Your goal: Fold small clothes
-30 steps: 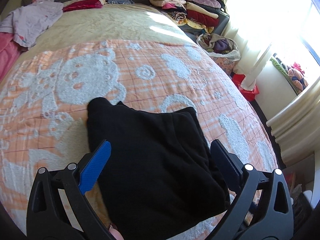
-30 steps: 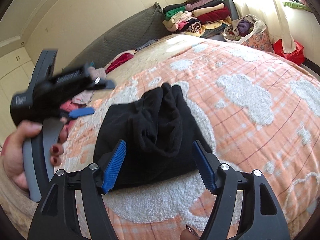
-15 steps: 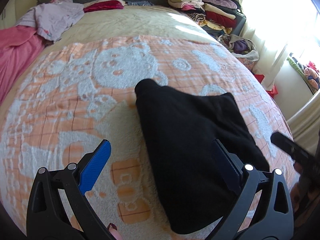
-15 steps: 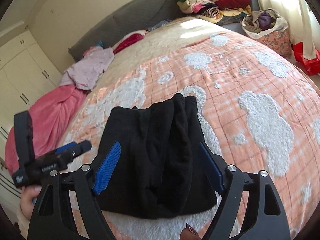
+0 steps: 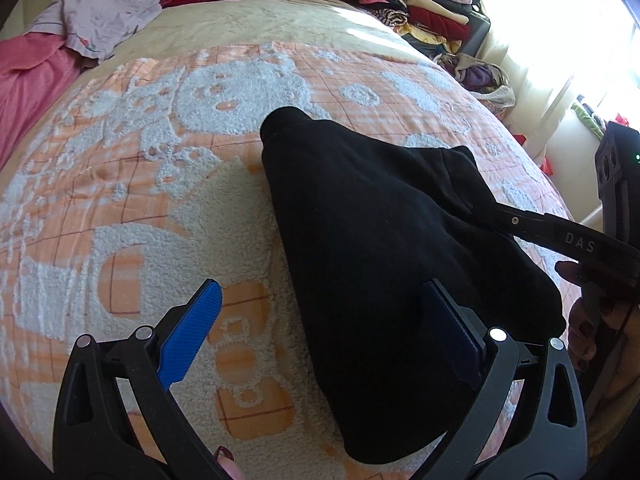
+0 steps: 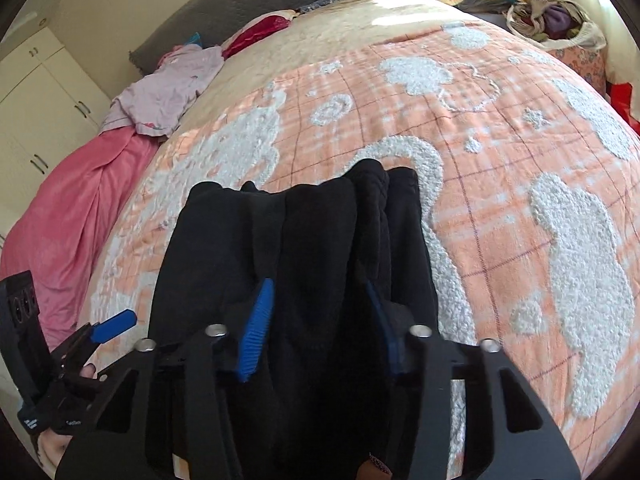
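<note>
Black fleece, a folded black garment (image 5: 384, 240), lies on the orange-and-white blanket (image 5: 160, 184) that covers the bed, its long axis running from the near edge away toward the pillows, narrow end farthest.

From the left: the left gripper (image 5: 324, 340) hangs over the garment's near left edge with its fingers spread wide. One blue pad (image 5: 192, 334) is over bare blanket, the other is over the cloth, and neither presses on anything. So the garment lies ahead and to the right of this hand, only half inside its span.

Further right, the right gripper (image 6: 320, 320) straddles a lengthwise ridge of the garment (image 6: 304, 240). Its fingers are closing, with the raised fold between the pads, which already look to be sinking into the fabric. In the left wrist view its tip reaches the cloth's right edge.

The right hand is the nearer and better placed. I judge that any fold along the long axis will be led from that side.
</note>
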A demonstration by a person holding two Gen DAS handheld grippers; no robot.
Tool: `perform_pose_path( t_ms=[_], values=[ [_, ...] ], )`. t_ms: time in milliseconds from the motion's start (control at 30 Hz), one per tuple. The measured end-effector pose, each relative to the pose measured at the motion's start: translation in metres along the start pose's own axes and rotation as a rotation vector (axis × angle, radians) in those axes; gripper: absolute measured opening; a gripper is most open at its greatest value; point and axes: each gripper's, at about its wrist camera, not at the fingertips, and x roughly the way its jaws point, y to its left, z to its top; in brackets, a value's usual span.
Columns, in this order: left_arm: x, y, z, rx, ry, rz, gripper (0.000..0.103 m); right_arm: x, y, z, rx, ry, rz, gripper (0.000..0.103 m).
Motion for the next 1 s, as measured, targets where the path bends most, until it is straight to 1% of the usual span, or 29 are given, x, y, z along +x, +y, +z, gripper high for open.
perform_pose_path(
  t_ms=[67, 133, 200, 300, 400, 467, 533, 600, 733, 800, 867, 933, 1000],
  values=[
    [0.002, -0.002, 0.000, 0.004, 0.003, -0.006, 0.093, 0.002, 0.004, -0.001, -0.017, -0.003, 0.024, 0.016],
    [0.004, -0.004, 0.000, 0.008, 0.005, -0.007, 0.093, 0.002, 0.008, -0.002, -0.048, -0.019, 0.022, 0.014],
    [0.005, -0.005, 0.001, 0.007, 0.004, -0.009, 0.093, -0.001, 0.010, -0.004, -0.068, -0.045, 0.021, 0.008],
    [0.006, -0.006, 0.002, 0.008, 0.006, -0.008, 0.093, -0.010, 0.012, -0.005, -0.095, -0.094, 0.023, 0.007],
    [0.005, -0.011, 0.005, 0.017, 0.003, -0.007, 0.093, -0.029, 0.014, 0.000, -0.128, -0.150, 0.037, 0.006],
    [0.002, -0.016, 0.007, 0.024, -0.005, -0.009, 0.093, -0.040, 0.014, 0.005, -0.152, -0.171, 0.025, 0.006],
    [0.000, -0.020, 0.008, 0.024, -0.011, -0.015, 0.093, -0.043, 0.012, 0.008, -0.158, -0.168, 0.012, 0.006],
    [0.000, -0.024, 0.008, 0.023, -0.006, -0.022, 0.093, -0.038, 0.003, 0.010, -0.145, -0.149, -0.017, 0.006],
    [0.011, -0.033, 0.000, 0.047, 0.026, -0.020, 0.093, -0.011, -0.016, 0.000, -0.113, -0.085, -0.090, 0.006],
    [0.017, -0.034, -0.004, 0.050, 0.030, -0.024, 0.093, 0.002, -0.022, -0.007, -0.110, -0.068, -0.113, 0.007],
    [0.019, -0.032, -0.005, 0.041, 0.031, -0.033, 0.093, 0.002, -0.023, -0.012, -0.119, -0.086, -0.133, 0.007],
    [0.019, -0.030, -0.006, 0.032, 0.032, -0.042, 0.093, 0.000, -0.020, -0.013, -0.135, -0.091, -0.161, 0.010],
    [0.019, -0.030, -0.005, 0.034, 0.030, -0.036, 0.093, -0.003, -0.015, -0.015, -0.150, -0.097, -0.210, 0.029]
  ],
)
